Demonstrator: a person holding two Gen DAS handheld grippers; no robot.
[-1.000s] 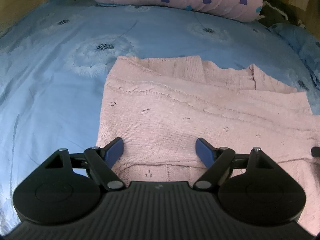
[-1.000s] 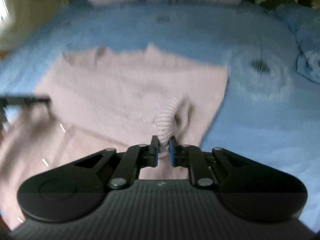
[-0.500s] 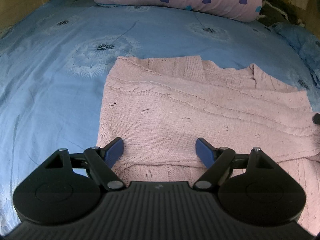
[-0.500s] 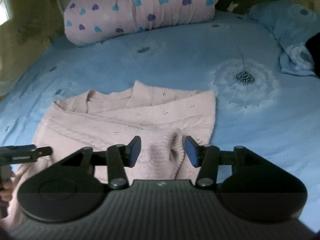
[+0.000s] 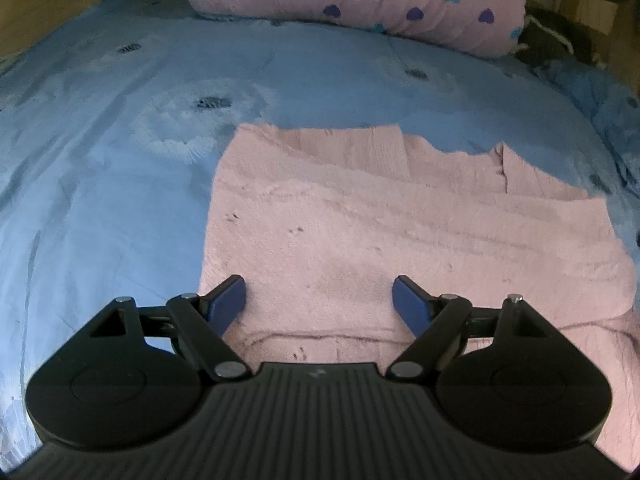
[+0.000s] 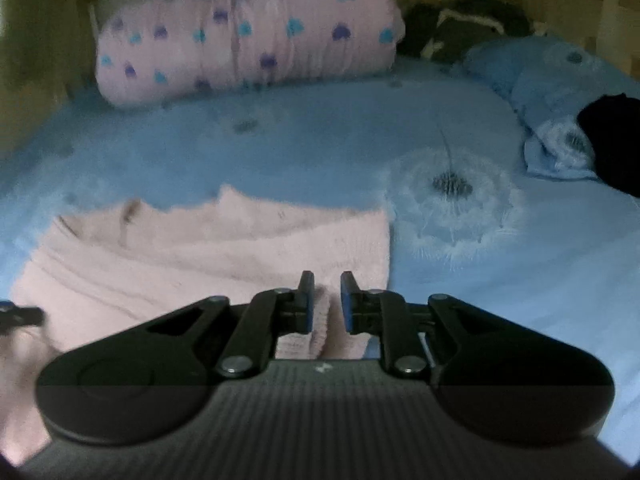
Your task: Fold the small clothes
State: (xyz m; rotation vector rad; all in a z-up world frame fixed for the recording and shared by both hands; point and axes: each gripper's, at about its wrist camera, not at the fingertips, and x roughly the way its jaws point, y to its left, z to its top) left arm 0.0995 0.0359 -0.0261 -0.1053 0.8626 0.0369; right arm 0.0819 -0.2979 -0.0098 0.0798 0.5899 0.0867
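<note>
Right wrist view: jaws closing around a ribbed knit edge

Nearest the lens, the right gripper [image 6: 324, 300] has its jaws closing, with a ribbed edge [image 6: 318, 320] of the pink sweater [image 6: 208, 248] standing between the blue pads; a narrow gap shows on the right side, so the pads do not yet clamp it. The left gripper [image 5: 318, 300] hangs over the sweater's near left part with its jaws spread wide and nothing between them. The sweater lies partly folded, in layers, on the blue bedsheet [image 5: 100, 200], its far edge uneven.

The risk, as I judge it, is a shallow bite: if only the tip of the ribbing is caught, the loose knit could slip out on lifting. With the left jaws pinning nothing, a pull could also drag the stacked layers askew and undo the fold.

Farther off lie the heart-print bolster [image 6: 248, 40] and, at far right, a dark garment [image 6: 612, 148].
</note>
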